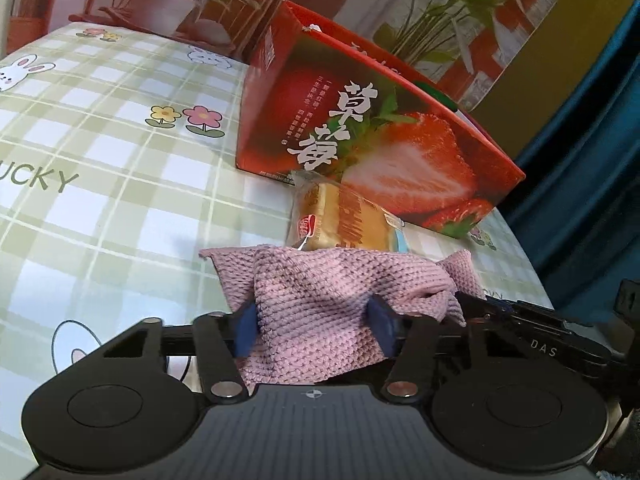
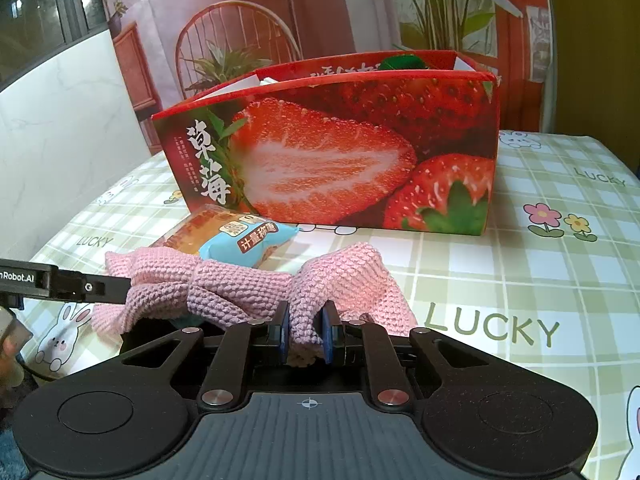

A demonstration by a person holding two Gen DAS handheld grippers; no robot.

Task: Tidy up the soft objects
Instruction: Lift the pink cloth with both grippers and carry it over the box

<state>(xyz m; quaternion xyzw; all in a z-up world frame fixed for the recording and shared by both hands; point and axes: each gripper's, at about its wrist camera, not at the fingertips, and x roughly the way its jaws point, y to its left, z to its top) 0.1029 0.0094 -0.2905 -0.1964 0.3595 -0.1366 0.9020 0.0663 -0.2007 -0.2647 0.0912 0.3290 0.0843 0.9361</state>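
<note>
Nearest you, your right gripper [image 2: 306,334] is clamped tight on a bunched fold of the pink knitted cloth [image 2: 248,292], its blue pads pinching the fabric between them. Your left gripper [image 1: 316,330] stands about half open with the same pink knitted cloth [image 1: 320,300] heaped between its pads; the fabric fills the gap, though from this view I cannot tell whether the pads truly press on it. The cloth is gathered and crumpled rather than folded flat, strung between your two grippers just above the checked tablecloth [image 2: 520,280], so it is in hand but not yet put away. Just beyond it lies a wrapped bread roll [image 2: 236,236], resting on the tablecloth, apparently against the near wall of the box, untouched by either gripper. Farther back stands the open strawberry box [image 2: 340,152], apparently the place for the soft things; something green and some white material show above its far rim, but I cannot say what they are. By my reckoning the cloth and the roll both remain to be stowed.
</note>
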